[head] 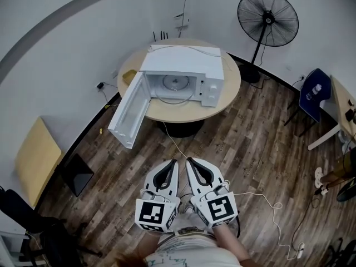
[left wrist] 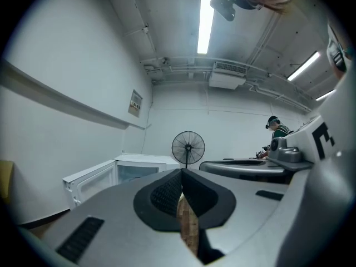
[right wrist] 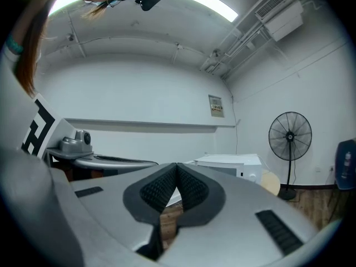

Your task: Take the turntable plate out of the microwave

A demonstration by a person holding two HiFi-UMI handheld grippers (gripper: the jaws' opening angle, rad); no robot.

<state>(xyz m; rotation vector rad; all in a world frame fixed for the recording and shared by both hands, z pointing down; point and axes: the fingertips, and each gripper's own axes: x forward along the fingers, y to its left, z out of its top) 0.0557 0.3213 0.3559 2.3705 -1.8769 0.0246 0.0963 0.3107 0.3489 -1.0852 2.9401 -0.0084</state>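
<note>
A white microwave (head: 183, 74) stands on a round wooden table (head: 222, 102), its door (head: 129, 114) swung wide open to the left. The glass turntable plate (head: 177, 87) lies flat inside the cavity. My left gripper (head: 173, 162) and right gripper (head: 189, 161) hang side by side over the wooden floor, well short of the table, both shut and empty. In the left gripper view the left gripper (left wrist: 181, 172) points toward the microwave (left wrist: 142, 168). From the right gripper view, the right gripper (right wrist: 177, 166) sees the microwave (right wrist: 231, 164) to its right.
A black standing fan (head: 267, 19) stands behind the table on the right. A white cable (head: 261, 196) trails across the floor by my feet. A blue chair (head: 311, 93) and a light table (head: 342, 107) sit at the right; a black chair (head: 33, 221) at the lower left.
</note>
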